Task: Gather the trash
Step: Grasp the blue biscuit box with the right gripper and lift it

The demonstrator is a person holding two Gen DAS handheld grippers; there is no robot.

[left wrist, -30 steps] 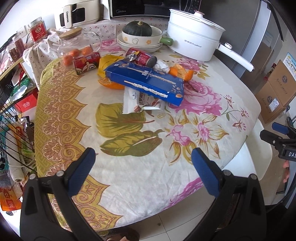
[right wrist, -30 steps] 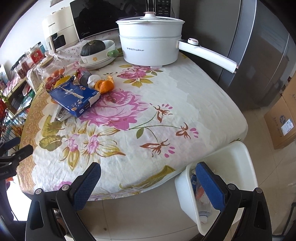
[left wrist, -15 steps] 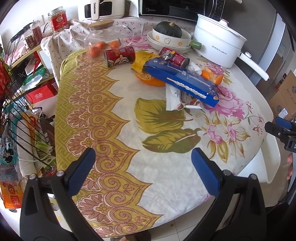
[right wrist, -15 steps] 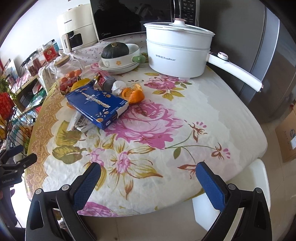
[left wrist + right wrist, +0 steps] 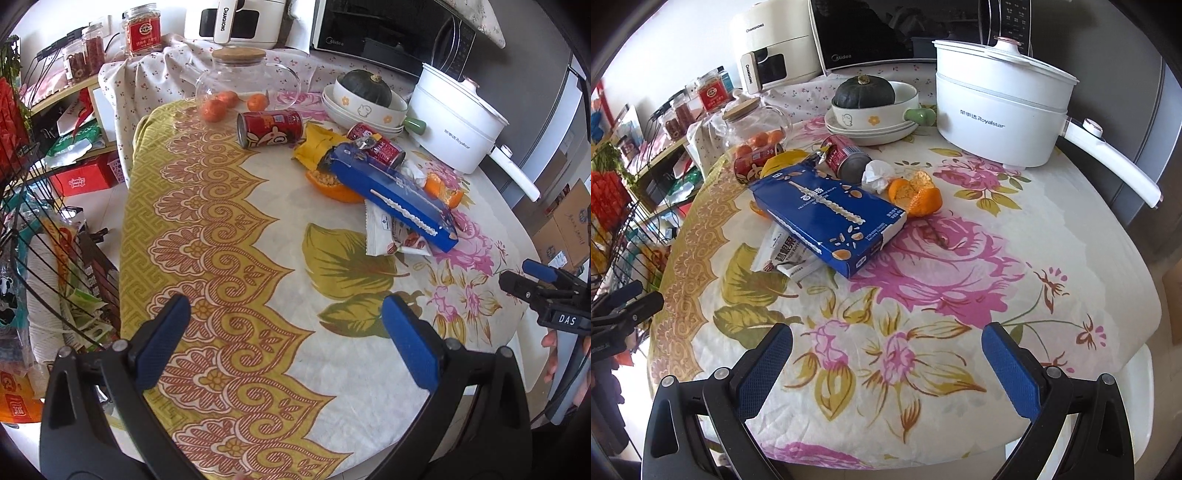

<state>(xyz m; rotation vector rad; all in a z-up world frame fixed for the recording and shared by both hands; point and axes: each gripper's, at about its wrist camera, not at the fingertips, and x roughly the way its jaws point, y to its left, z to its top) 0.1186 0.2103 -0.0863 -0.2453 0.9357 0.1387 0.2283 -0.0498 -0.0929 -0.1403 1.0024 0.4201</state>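
Both tools hang above the near edge of the floral-cloth-covered surface (image 5: 960, 258), well apart from the litter. The left hand-held gripper (image 5: 284, 339) is spread wide and holds nothing; the right hand-held gripper (image 5: 886, 363) is likewise spread and empty. The trash sits heaped mid-surface: a flat blue cardboard box (image 5: 827, 214) lying over a white snack wrapper (image 5: 783, 251), with orange peel (image 5: 916, 194), a crumpled white tissue (image 5: 877, 173) and a tipped red drink can (image 5: 844, 157) just behind it.
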